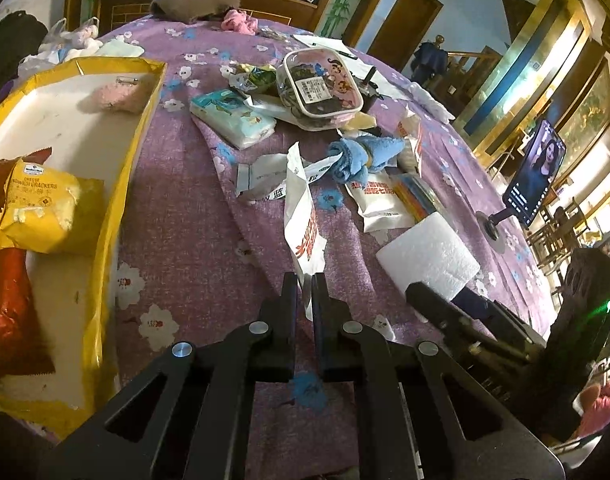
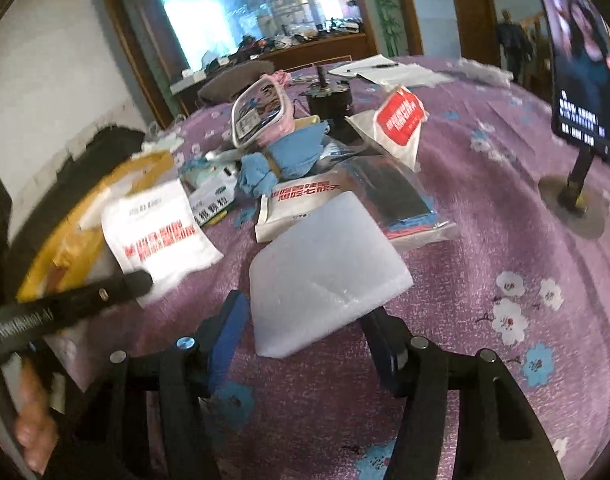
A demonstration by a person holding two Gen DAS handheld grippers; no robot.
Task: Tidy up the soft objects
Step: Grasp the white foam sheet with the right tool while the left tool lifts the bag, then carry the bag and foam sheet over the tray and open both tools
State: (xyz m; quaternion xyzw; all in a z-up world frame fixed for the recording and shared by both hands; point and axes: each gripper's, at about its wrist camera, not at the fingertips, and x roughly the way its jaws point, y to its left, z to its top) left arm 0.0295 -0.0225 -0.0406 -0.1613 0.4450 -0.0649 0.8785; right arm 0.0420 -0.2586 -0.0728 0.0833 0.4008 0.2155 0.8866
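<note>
Covering nearly everything you see is the bench (image 1: 193,248), draped in a purple cloth with white and blue flowers. Along its left side sits your yellow box (image 1: 117,184), open at the top, already holding a yellow cracker pack (image 1: 45,212), a red snack bag (image 1: 9,312) and a pink fluffy toy (image 1: 115,98) at its far end. Near the middle of the bench lies the loose pile: a clear lidded tub (image 1: 319,88), a pack of tissues (image 1: 233,116), a rolled blue towel (image 1: 361,152) and several white sachets with red print.

Closer to you, on the right, the white foam block (image 2: 325,268) rests flat on the cloth. Your right hand-held gripper (image 2: 313,316) has its jaws half open on either side of the block's near edge; whether the pads press on the foam you cannot tell, since the block hides the right pad.

Your left hand-held gripper (image 1: 304,296) is closed narrow, pinching the bottom edge of a white sachet (image 1: 303,220) with red lettering, which stands up from the jaws between the yellow box and the foam block. From the right camera the same sachet shows beside the box, blurred, with your fingers (image 2: 33,424) around the handle at the lower left. A phone on a stand (image 1: 533,172) is at the far right.
</note>
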